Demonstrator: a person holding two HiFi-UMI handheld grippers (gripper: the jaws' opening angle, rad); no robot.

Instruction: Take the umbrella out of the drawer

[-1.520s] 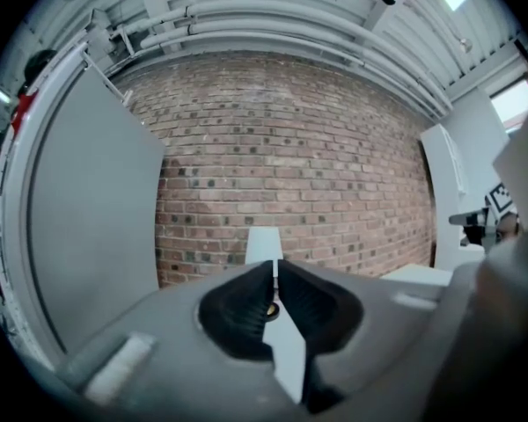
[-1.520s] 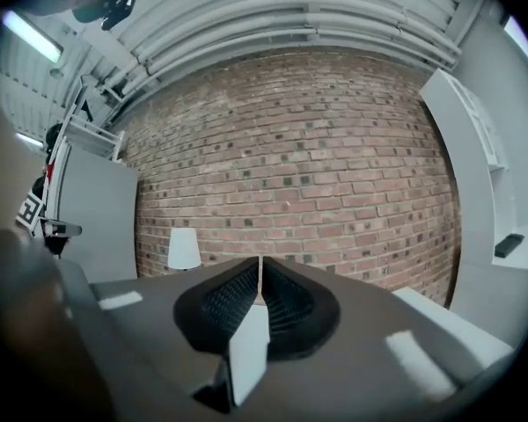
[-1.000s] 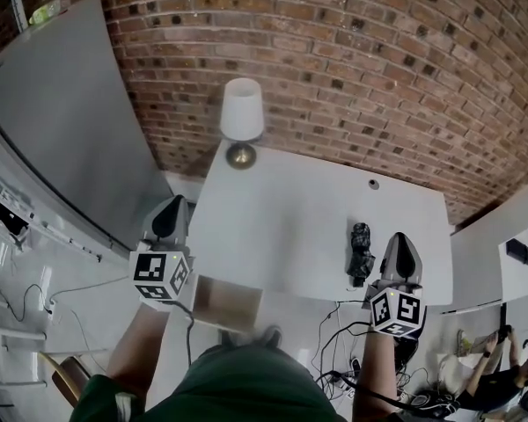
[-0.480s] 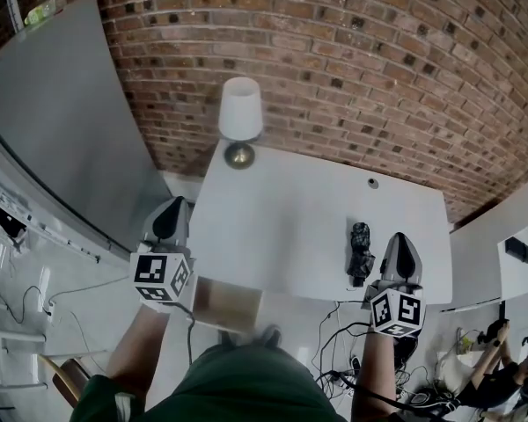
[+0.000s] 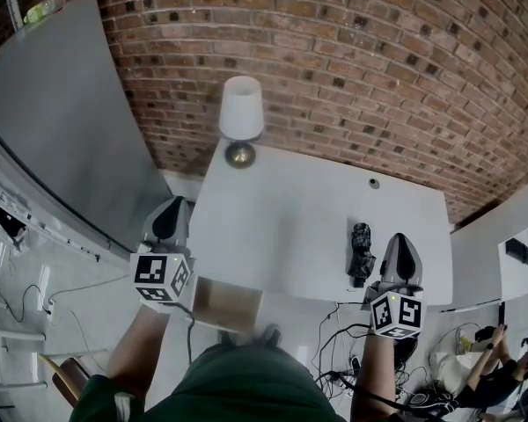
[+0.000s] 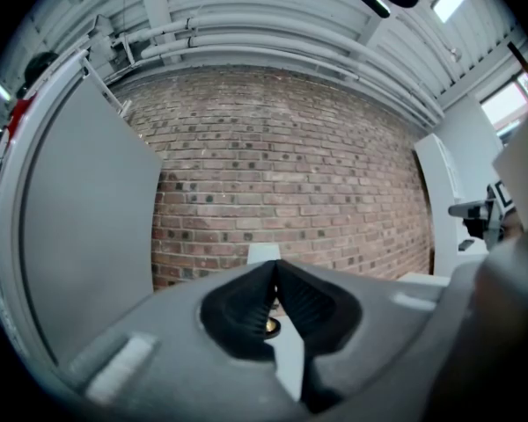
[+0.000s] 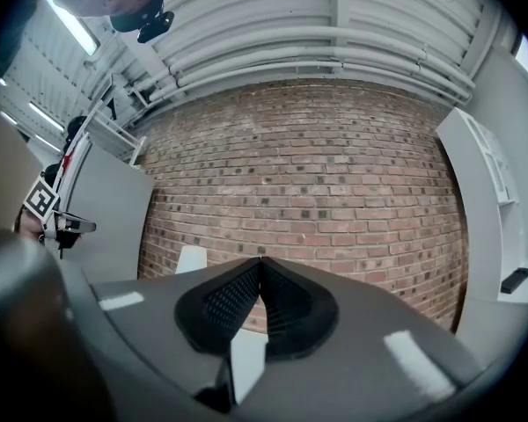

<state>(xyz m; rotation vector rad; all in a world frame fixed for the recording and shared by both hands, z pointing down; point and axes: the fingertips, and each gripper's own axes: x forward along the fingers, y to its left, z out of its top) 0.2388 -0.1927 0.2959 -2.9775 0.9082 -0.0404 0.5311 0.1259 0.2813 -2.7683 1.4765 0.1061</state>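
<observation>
A small black folded umbrella [image 5: 361,253] lies on the white table top [image 5: 282,218], near its front right. My right gripper [image 5: 399,240] hovers just right of it, apart from it, jaws shut and empty; in the right gripper view [image 7: 260,264] the jaws meet with nothing between them. My left gripper [image 5: 174,207] hangs off the table's left edge, also shut and empty, as the left gripper view [image 6: 275,266] shows. A brownish box-like shape [image 5: 227,304] sits under the table's front edge; whether it is the drawer I cannot tell.
A white-shaded lamp [image 5: 241,112] stands at the table's back left against the brick wall [image 5: 361,69]. A grey panel [image 5: 62,121] leans at the left. Cables [image 5: 334,359] lie on the floor. A person [image 5: 497,372] sits at the lower right.
Both grippers and the umbrella stayed where they were. Only the person at the lower right edge has shifted.
</observation>
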